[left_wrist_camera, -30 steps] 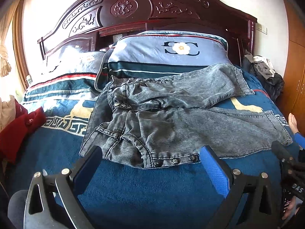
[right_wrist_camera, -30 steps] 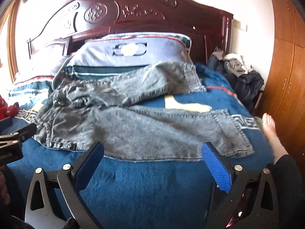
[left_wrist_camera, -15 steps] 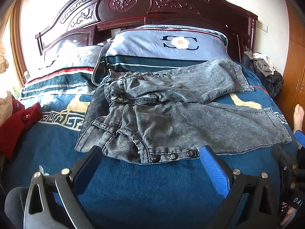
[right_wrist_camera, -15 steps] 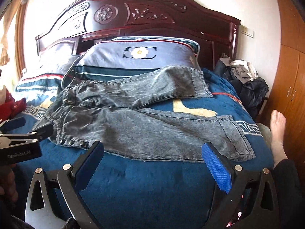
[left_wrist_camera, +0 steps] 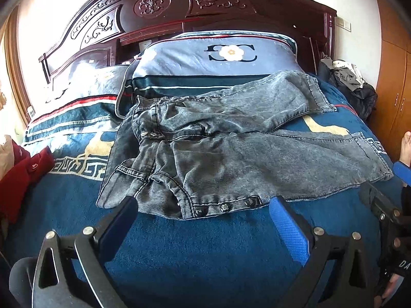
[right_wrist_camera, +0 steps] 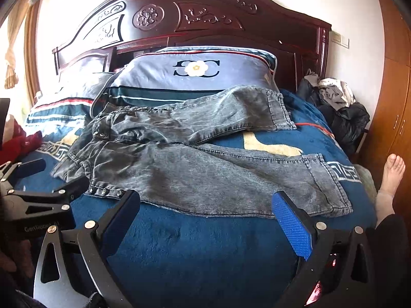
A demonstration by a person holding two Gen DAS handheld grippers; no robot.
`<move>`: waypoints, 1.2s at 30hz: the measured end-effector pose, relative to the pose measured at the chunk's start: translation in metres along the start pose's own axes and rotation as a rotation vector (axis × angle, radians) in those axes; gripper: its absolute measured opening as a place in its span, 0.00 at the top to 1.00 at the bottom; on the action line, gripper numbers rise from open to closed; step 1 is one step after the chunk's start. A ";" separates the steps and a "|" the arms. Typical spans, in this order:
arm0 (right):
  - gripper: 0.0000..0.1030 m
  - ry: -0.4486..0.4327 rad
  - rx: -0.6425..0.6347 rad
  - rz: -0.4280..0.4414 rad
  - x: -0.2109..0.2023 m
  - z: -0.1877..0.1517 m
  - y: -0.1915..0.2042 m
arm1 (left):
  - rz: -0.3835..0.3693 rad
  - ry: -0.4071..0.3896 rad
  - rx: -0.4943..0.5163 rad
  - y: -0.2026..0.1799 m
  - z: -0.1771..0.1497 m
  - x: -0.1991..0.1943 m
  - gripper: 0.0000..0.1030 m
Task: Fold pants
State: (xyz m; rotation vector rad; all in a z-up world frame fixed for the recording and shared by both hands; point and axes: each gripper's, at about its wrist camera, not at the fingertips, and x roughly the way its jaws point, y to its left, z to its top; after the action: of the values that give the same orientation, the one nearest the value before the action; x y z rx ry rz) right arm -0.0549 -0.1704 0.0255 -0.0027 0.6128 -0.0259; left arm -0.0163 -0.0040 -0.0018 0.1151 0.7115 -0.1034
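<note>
The bed with its deep blue plush blanket (left_wrist_camera: 205, 251) and carved dark-red wooden headboard (left_wrist_camera: 195, 2) fills both views, two grey-blue striped pillows (left_wrist_camera: 213, 61) propped at its head. Across the blanket lie the faded grey denim pants (left_wrist_camera: 231, 154), unfolded: waistband rumpled toward the left, one leg running toward the pillows, the other stretched right along the near edge with its studded side seam (left_wrist_camera: 223, 206) closest to the cameras. A red garment (left_wrist_camera: 23, 172) sits at the left edge of the bed, a heap of dark clothes (right_wrist_camera: 341, 113) at the far right corner, and a bare foot (right_wrist_camera: 391, 174) shows beside the wardrobe.

Compared with a second ago, both cameras have come closer and lower: the pants loom larger, and the studded seam now sits just between the tips of the left gripper (left_wrist_camera: 203, 220). The denim itself has not shifted. That reads as an approach under way, with no fold begun.

The left gripper hovers above the blanket just short of the waist end, jaws spread wide, holding nothing. The right gripper (right_wrist_camera: 205, 213) hangs before the near leg's lower edge, jaws likewise spread and empty. In the right view the left gripper appears at the left margin, nearer the waistband than half a second back.
</note>
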 end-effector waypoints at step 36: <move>0.00 0.166 0.079 -0.011 0.036 0.001 -0.017 | 0.023 0.050 -0.157 0.038 0.019 0.019 0.00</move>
State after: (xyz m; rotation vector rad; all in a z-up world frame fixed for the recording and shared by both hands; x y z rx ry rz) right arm -0.0255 -0.1886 0.0062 0.0736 0.7779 -0.0620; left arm 0.0153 0.0296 0.0031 -0.0243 0.7654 -0.0227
